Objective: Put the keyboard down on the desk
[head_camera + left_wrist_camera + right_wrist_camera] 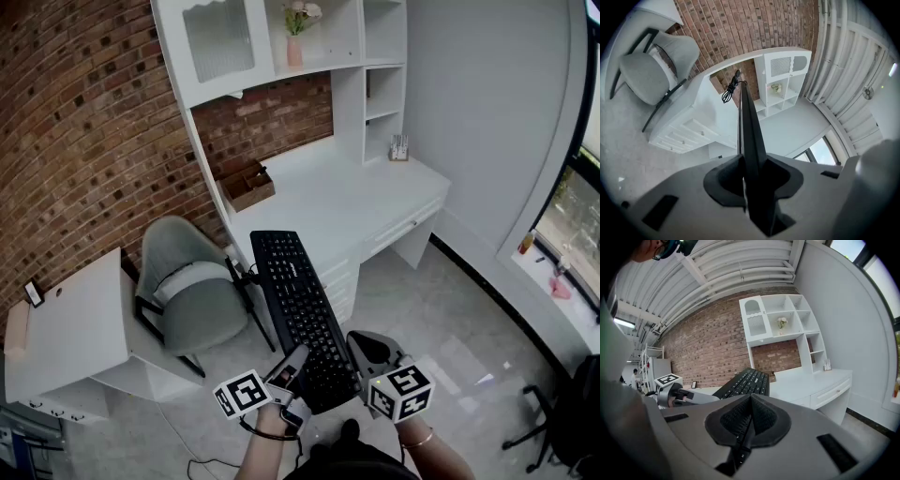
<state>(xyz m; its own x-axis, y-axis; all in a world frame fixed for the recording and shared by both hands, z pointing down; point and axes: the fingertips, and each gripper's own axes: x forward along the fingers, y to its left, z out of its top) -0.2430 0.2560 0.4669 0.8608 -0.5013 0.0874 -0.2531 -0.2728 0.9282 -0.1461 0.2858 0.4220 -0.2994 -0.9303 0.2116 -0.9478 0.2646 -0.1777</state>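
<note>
A black keyboard (298,309) hangs in the air in front of the white desk (347,192), its far end over the desk's front edge. My left gripper (298,367) is shut on the keyboard's near left corner, and my right gripper (354,367) is shut on its near right corner. In the left gripper view the keyboard (749,129) shows edge-on between the jaws, with its coiled cable (729,90) dangling at the far end. The right gripper view shows the keys of the keyboard (746,383) running away from the jaws toward the desk (811,383).
A grey chair (186,281) stands left of the keyboard, beside a low white cabinet (70,328). A brown wooden box (247,186) sits at the desk's back left. White shelves (375,75) with a vase rise above the desk. A brick wall is behind.
</note>
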